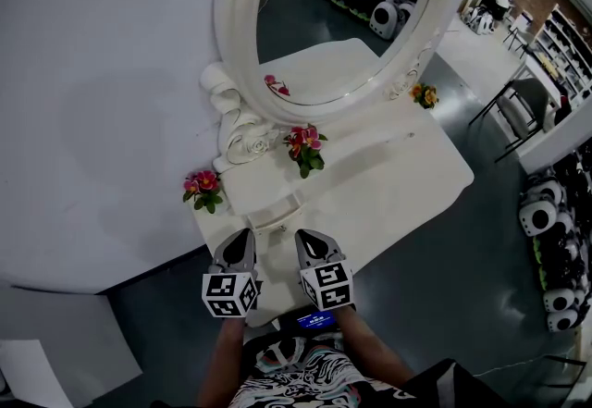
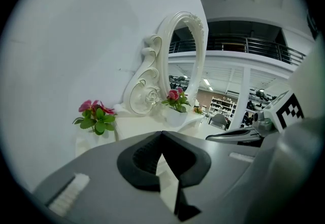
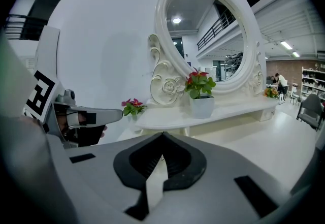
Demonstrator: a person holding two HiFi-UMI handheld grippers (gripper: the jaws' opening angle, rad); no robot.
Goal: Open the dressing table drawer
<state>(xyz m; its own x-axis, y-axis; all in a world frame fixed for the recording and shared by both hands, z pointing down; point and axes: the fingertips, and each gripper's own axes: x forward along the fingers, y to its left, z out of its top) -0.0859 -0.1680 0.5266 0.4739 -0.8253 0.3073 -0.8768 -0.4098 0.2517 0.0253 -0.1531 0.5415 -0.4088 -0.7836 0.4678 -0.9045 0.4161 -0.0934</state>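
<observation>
Fingers: I'm holding left gripper (image 1: 244, 235) and right gripper (image 1: 304, 236) pinched fully shut.
Spot: hovering side by side at dressing table (image 1: 398, 184) near edge.

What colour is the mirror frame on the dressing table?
The mirror frame is white, carved with scrolls; the right gripper view shows it best.

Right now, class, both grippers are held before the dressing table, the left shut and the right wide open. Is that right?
Not quite. The right gripper is shut too: the right gripper view shows its tips meeting, nothing between them. The left gripper is shut, and both are held before the dressing table.
</observation>
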